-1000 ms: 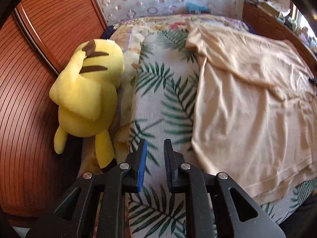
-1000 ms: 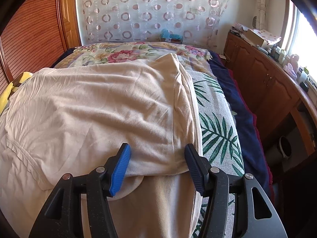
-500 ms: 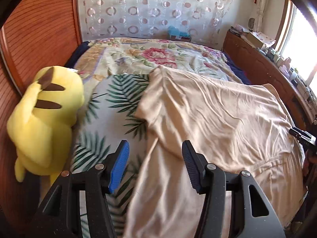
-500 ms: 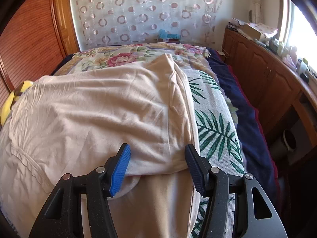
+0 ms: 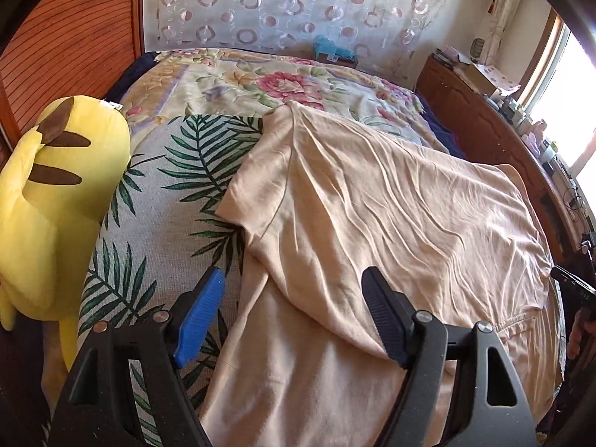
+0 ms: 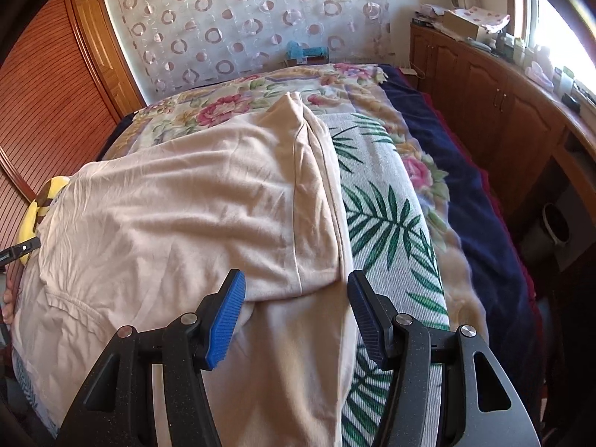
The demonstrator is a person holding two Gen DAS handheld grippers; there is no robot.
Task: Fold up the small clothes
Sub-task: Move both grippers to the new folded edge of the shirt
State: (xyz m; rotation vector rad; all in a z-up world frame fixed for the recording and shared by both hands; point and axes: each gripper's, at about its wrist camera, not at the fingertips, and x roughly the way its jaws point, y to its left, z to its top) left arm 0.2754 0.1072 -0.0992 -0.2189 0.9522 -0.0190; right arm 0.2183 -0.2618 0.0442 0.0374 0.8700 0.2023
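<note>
Place: a home bedroom.
Bed (image 5: 283, 85): covered with floral and palm-leaf blankets.
Plush toy (image 5: 56, 201): yellow, lay at the bed's edge.
Curtain (image 6: 242, 26): sheer, ring-patterned, hung behind the bed.
Cabinets (image 6: 495, 111): wooden, cluttered top, stood under a window.

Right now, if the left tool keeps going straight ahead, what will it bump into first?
Most likely the beige shirt. The left tool is open over the shirt's folded sleeve edge, so cloth comes first. The yellow plush toy sits off to the side, out of that line.

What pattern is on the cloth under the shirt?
Green palm fronds on pale grey cloth, clearest in the left wrist view.
</note>
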